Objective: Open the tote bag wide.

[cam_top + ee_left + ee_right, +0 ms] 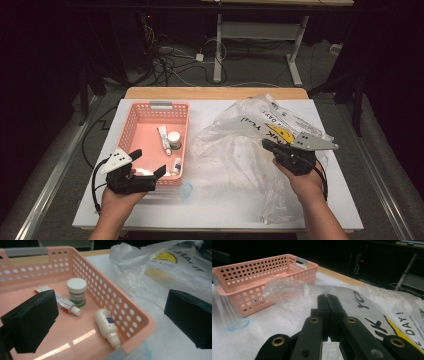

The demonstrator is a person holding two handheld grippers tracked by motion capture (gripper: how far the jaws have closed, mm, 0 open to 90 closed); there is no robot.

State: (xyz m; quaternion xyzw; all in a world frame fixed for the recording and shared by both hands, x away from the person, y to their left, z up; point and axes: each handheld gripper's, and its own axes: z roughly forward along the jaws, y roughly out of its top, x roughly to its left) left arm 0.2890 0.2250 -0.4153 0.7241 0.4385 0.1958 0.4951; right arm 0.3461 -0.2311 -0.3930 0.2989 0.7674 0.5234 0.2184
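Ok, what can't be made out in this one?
- Jar label: blurred in the left gripper view, too small in the high view.
- Plastic bag contents: hidden by crumpled film.
- Bag print: cut off by folds and the frame edge in the right gripper view.
- Right gripper grip on the bag: unclear.

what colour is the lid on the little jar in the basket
White; the jar below it is green, standing in the pink basket. The left gripper view shows it best.

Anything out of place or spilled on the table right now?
A faint blue ring-shaped stain marks the white table cover by the pink basket's near corner. The tube and dropper bottle lie flat inside it; the jar stands upright. Nothing spilled.
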